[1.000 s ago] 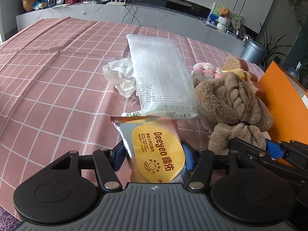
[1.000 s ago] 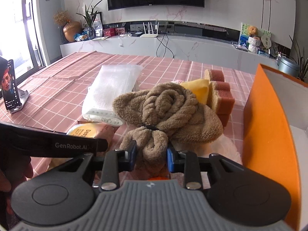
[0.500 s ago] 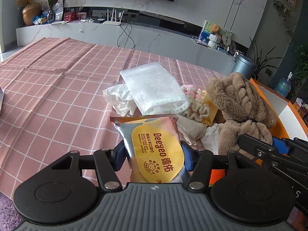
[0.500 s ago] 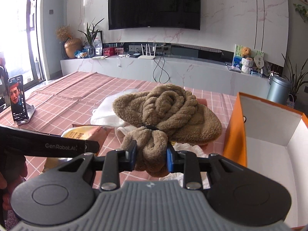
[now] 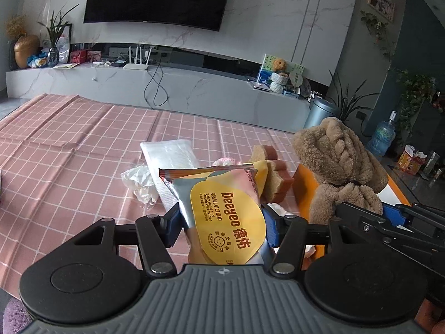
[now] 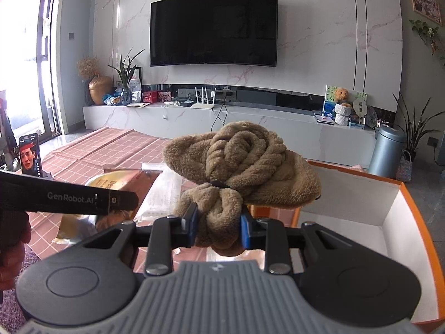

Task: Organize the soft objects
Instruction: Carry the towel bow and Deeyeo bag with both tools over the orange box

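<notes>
Wipes pack [image 5: 225, 217] clamped in left gripper [image 5: 222, 222] jaws, lifted above desk [image 5: 69, 167], brown towel bundle [image 6: 239, 172] clamped in right gripper [image 6: 218, 224] jaws, held up beside orange box [image 6: 395, 222], sponges [image 5: 271, 175] on desk behind.

Brown towel [image 6: 244, 164], pink-checked tablecloth [image 5: 69, 150]

wall: white marble, dark TV [image 6: 213, 27] mounted | below: long grey console [image 6: 228, 122] | left: bright glass door [image 6: 27, 53] | right: steel bin [image 6: 388, 151], plant [image 6: 414, 128]
</notes>
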